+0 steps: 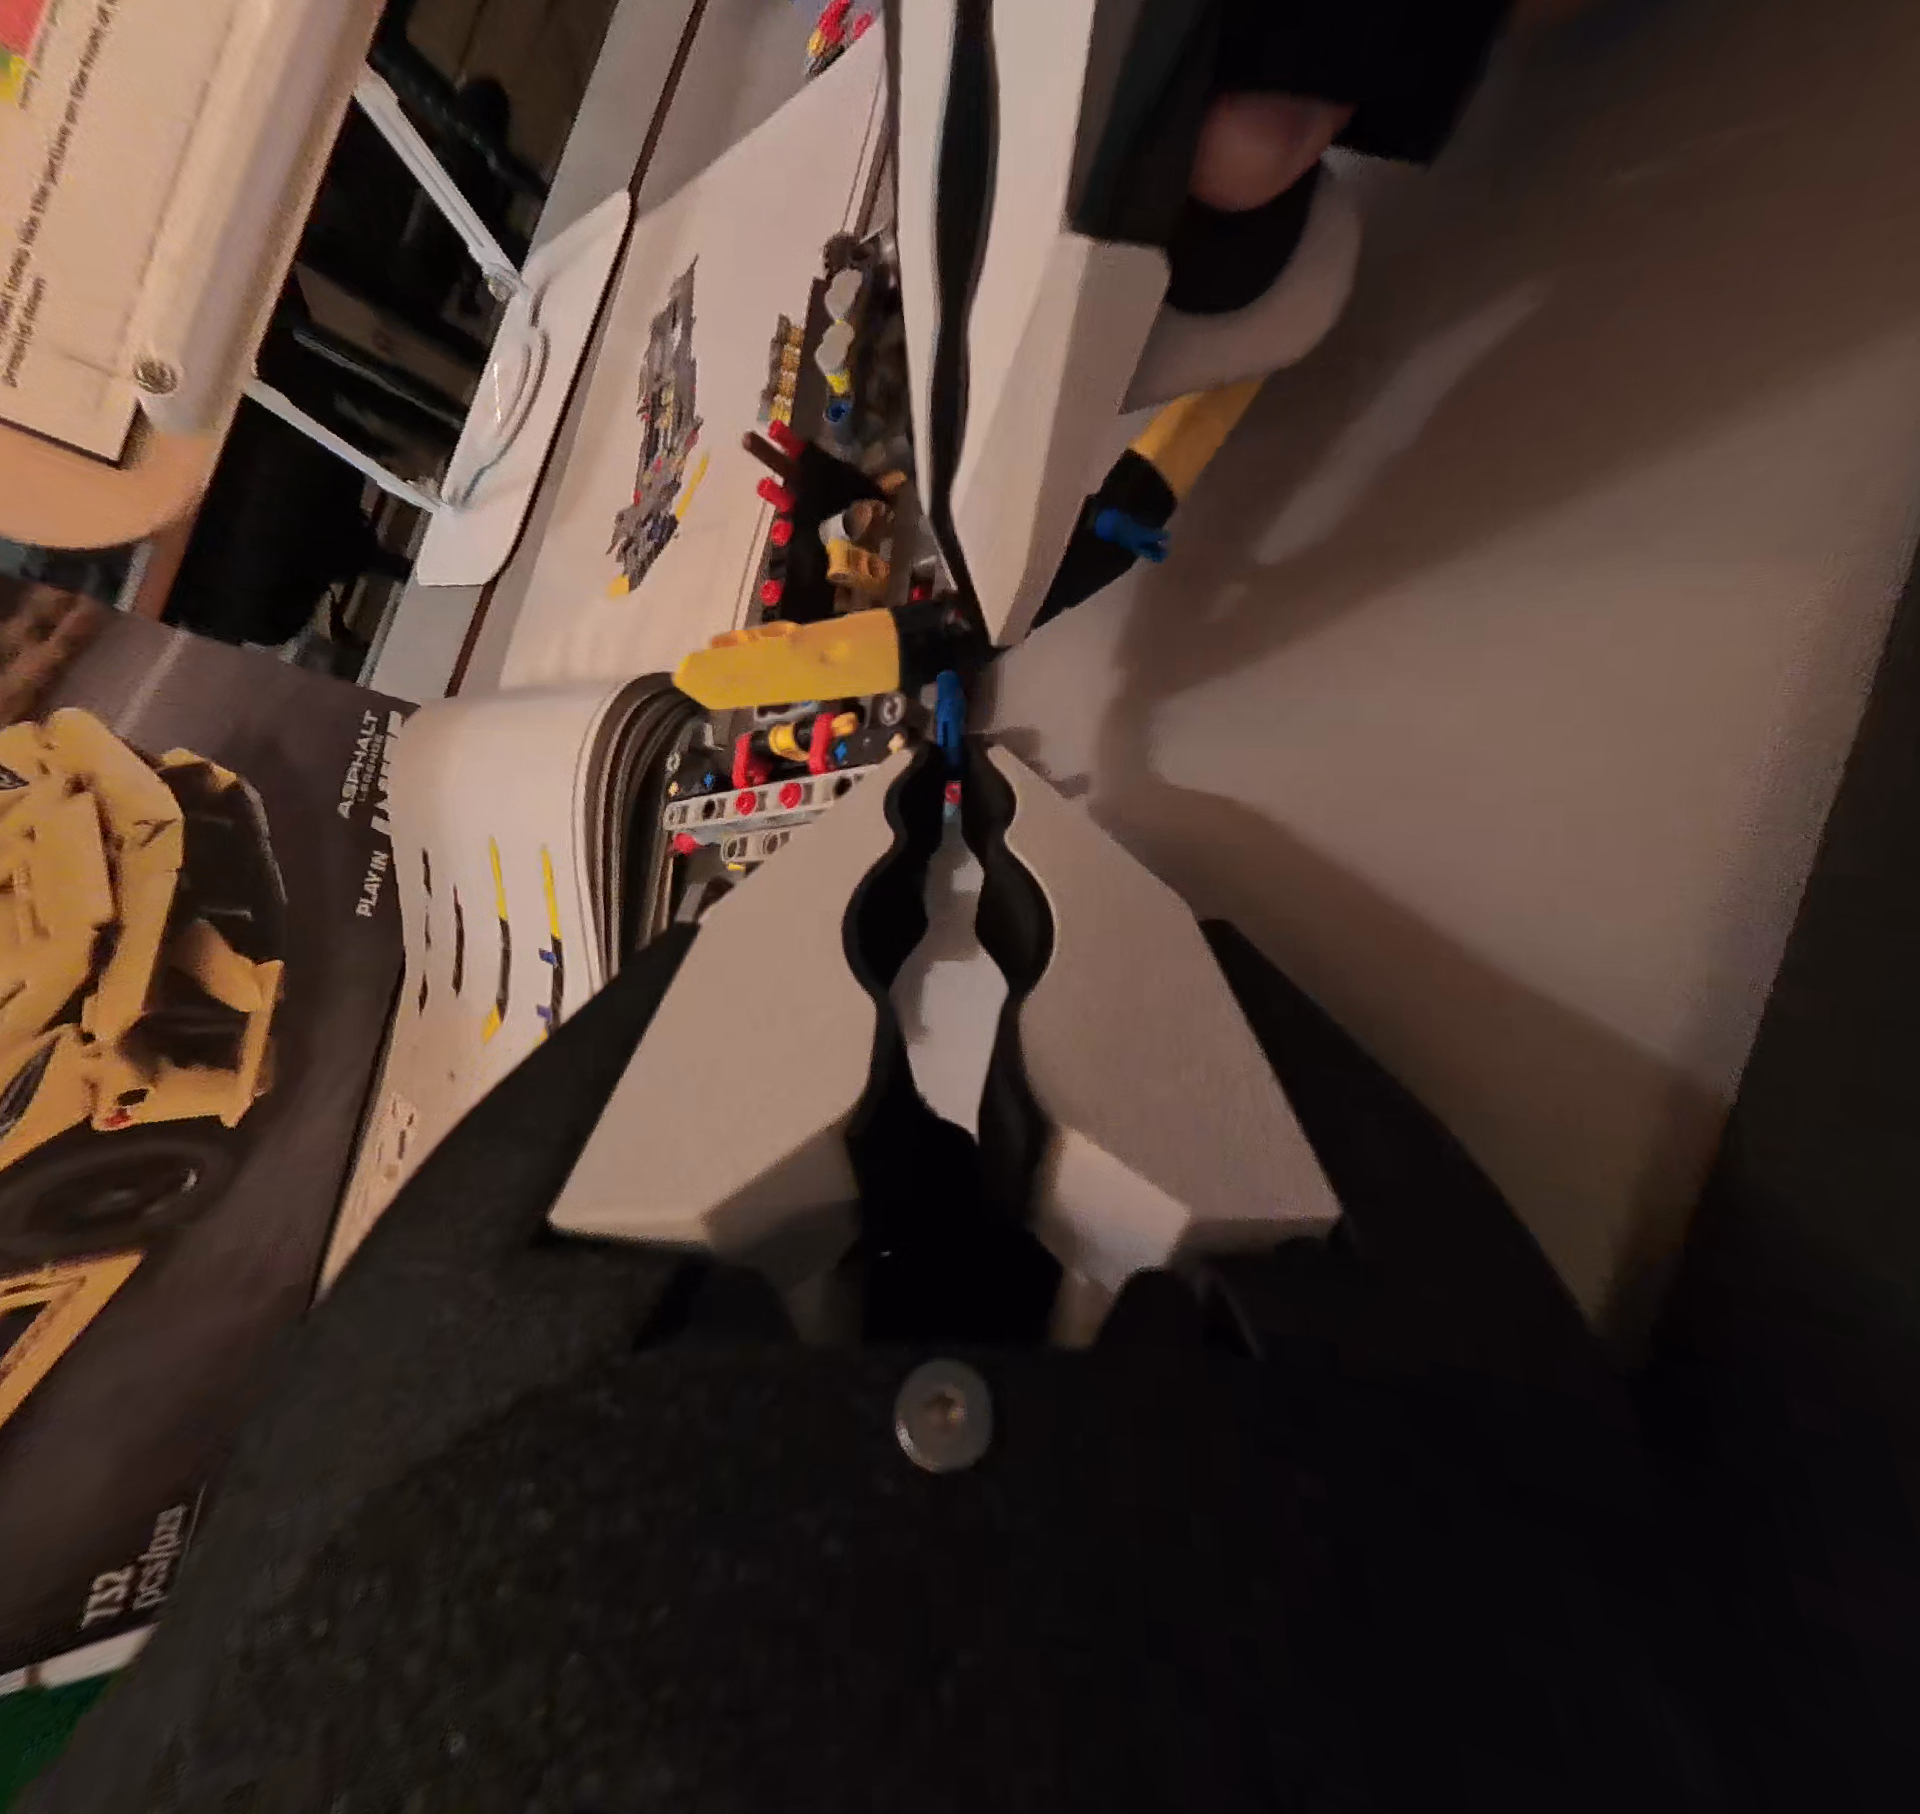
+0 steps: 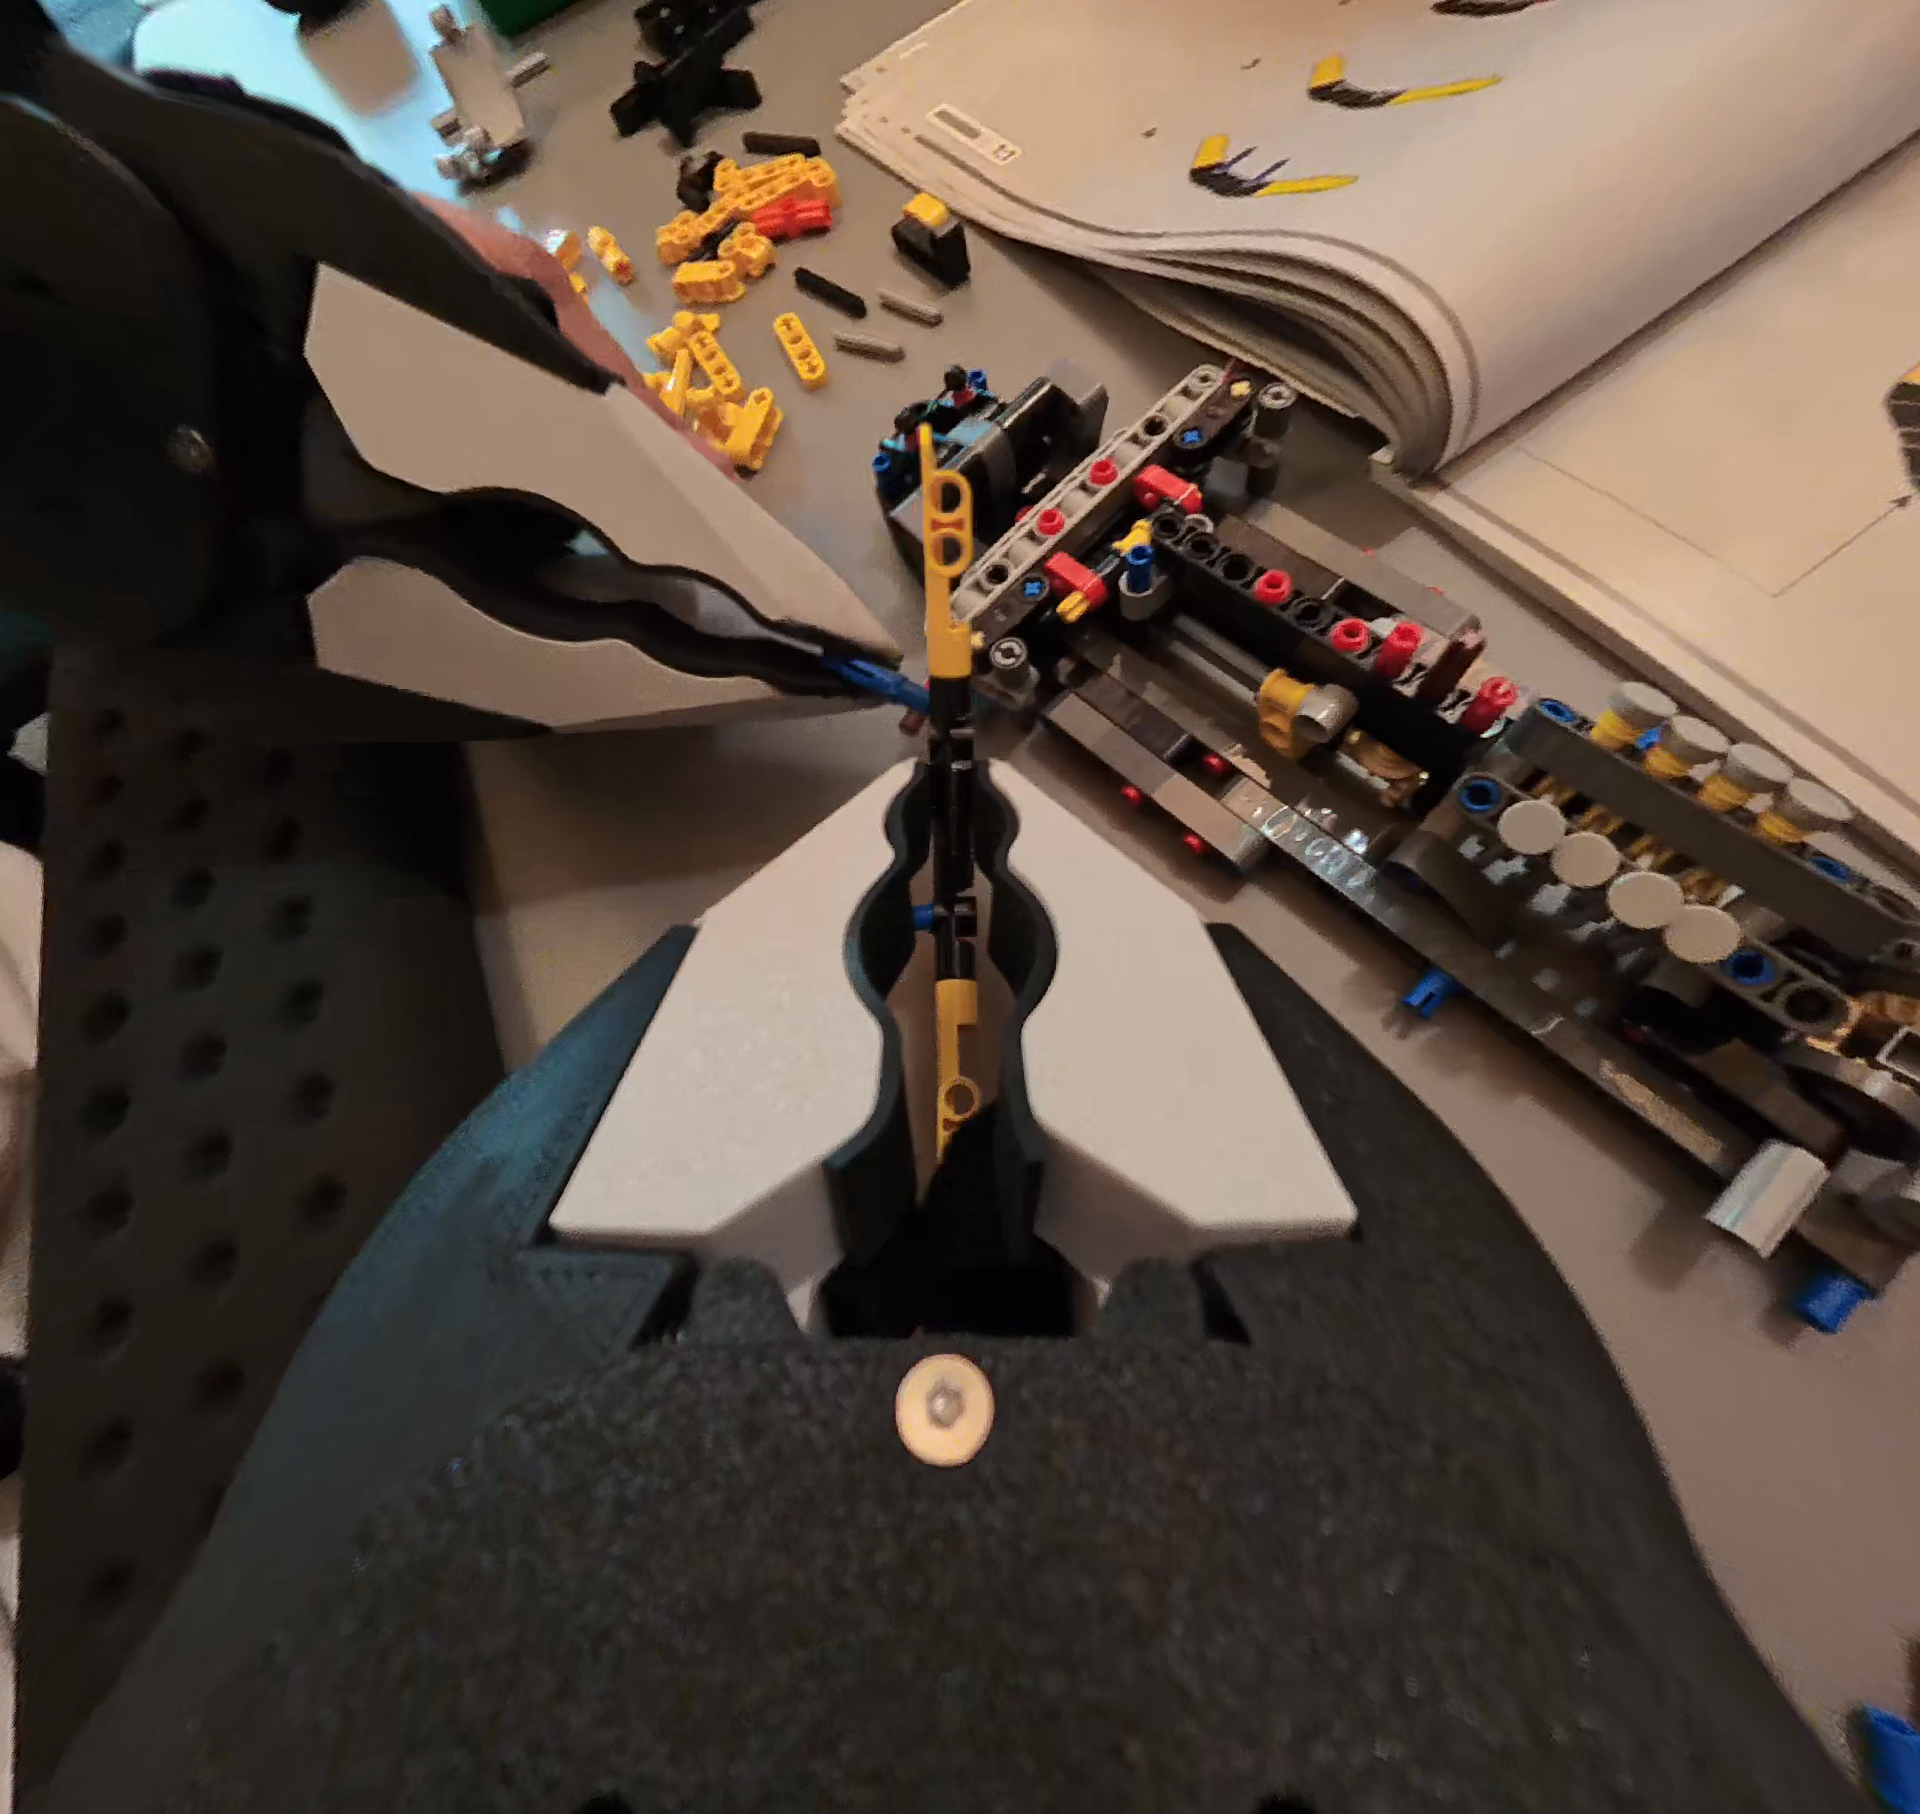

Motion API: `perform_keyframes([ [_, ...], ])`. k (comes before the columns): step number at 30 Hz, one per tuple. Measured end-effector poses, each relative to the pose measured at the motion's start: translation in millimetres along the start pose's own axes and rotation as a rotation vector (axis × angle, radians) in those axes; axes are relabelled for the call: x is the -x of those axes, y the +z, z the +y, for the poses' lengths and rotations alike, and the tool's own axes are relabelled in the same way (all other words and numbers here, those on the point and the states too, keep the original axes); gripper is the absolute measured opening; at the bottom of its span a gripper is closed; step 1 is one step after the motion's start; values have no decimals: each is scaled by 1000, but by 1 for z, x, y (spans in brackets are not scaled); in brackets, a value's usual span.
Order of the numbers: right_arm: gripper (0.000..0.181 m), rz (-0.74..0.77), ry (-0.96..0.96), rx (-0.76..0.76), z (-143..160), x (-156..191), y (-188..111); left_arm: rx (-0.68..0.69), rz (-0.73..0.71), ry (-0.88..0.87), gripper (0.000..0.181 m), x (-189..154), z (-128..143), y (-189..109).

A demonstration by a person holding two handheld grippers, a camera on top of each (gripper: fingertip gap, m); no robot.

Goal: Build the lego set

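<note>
right gripper [image 2: 951,777] fills the lower half of its own view, black body and pale grey fingers pressed together on a thin yellow-and-black lego strip [image 2: 948,621] that runs along the finger gap and pokes out past the tips. left gripper [image 2: 883,668] reaches in from the left of that strip, jaws pinched on a small blue pin [image 2: 878,675] whose free end sits right at the strip's black middle section. in the left wrist view the same pin [image 1: 948,710] shows at the left gripper's [image 1: 961,762] tips, with the right gripper [image 1: 987,611] coming down from above and the strip's yellow end [image 1: 790,663] lying just beyond. instruction booklet [image 2: 1403,133] lies open behind the strip, pages fanned in a thick stack. long partly built chassis [image 2: 1299,694], grey and black beams studded with red and blue pins, lies on the table [image 2: 665,829] to the right of the strip, its near end just beside the strip and its far end by the booklet's edge. loose yellow pieces [image 2: 727,289] are scattered beyond the strip to the left, well apart from it. set box [image 1: 135,985] with a yellow car picture sits at the left edge of the left wrist view, beside the booklet [image 1: 499,829].
</note>
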State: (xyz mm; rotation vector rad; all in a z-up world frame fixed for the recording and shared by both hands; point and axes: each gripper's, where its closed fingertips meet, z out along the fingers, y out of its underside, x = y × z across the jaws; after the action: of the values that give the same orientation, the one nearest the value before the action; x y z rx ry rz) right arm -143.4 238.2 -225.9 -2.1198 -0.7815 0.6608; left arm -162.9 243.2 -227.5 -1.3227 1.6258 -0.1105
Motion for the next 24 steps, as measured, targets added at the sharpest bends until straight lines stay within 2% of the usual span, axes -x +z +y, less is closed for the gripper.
perform_keyframes([
  [7,6,13,77,-21,-5,-2,4,23,-68,45,2,4,-4,1],
  [16,6,24,101,-20,-6,-3,5,39,-84,74,2,4,-5,2],
  [24,6,67,113,-22,-7,-8,7,75,-109,43,1,6,-5,5],
])
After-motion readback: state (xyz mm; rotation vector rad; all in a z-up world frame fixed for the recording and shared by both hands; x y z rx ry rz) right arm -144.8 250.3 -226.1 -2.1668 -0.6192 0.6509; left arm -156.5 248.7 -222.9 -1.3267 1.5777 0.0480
